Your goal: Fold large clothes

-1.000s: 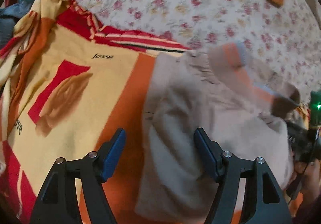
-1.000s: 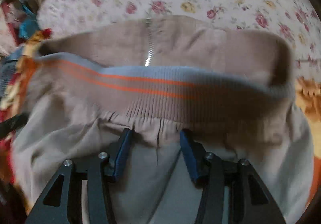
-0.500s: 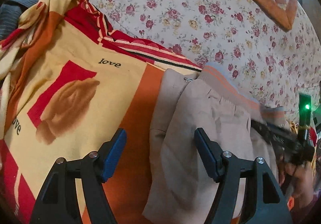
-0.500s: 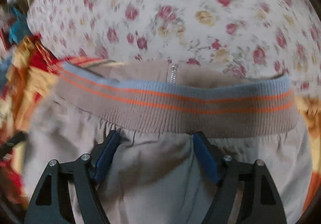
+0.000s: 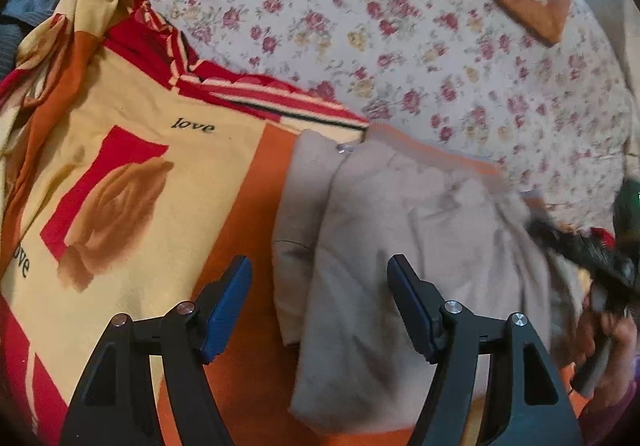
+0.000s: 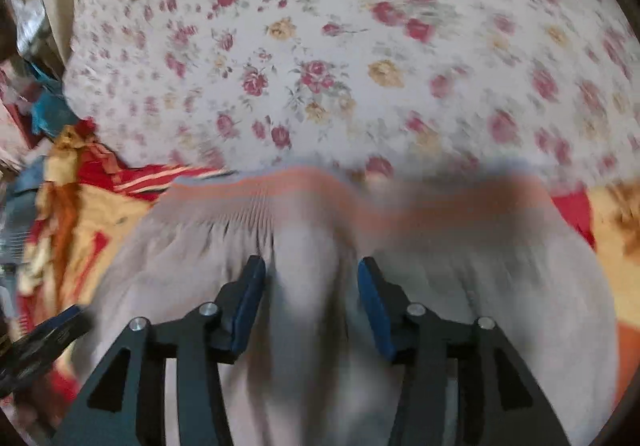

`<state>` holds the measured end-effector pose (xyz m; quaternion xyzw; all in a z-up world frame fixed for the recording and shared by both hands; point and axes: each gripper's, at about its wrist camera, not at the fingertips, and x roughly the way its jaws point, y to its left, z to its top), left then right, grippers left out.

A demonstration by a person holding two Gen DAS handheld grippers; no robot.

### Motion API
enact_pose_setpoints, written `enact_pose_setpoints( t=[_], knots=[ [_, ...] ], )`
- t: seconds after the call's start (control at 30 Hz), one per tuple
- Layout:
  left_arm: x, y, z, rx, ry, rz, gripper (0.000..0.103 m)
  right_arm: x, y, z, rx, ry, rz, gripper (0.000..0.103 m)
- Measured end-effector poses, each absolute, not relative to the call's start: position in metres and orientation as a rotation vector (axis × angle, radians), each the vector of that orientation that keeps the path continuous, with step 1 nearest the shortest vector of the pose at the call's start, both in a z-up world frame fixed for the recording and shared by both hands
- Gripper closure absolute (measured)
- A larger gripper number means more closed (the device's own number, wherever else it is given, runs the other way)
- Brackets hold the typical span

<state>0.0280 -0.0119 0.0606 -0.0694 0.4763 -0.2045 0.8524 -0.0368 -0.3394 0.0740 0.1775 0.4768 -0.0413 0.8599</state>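
Floral bedsheet; right-view-only bunched jacket between closing right tongs

Matt beige cloth garment with ribbed knit waistband; soft printed blanket; thin floral cotton sheet; matt black plastic left gripper, blue pads.

Dim warm light, window glare top right in left view, right view motion-blurred, fisheye edges dark

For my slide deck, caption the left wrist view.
Open left gripper hovers over folded beige jacket lying on orange-and-yellow printed blanket, floral bedsheet beyond.
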Motion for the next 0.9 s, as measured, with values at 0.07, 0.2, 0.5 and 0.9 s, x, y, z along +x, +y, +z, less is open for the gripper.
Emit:
enact_pose_setpoints(
  t=[0.07,0.2,0.5,0.9],
  knots=[
    [0.025,-0.012,0.062,-0.139,0.993,-0.456,0.036,-0.077,-0.352,0.093,0.378,0.985,-0.11,0.043],
    [0.023,-0.019,0.05,-0.085,1.022,-0.442,0.036,-0.139,-0.392,0.117,0.317,0.93,-0.29,0.025],
    [0.012,-0.011,0.038,-0.112,1.08,-0.526,0.097,-0.192,-0.444,0.077,0.401,1.051,-0.305,0.096],
    [0.004,0.015,0.04,-0.186,1.06,-0.471,0.083,-0.221,-0.439,0.081,0.393,0.986,-0.379,0.074]
  ],
)
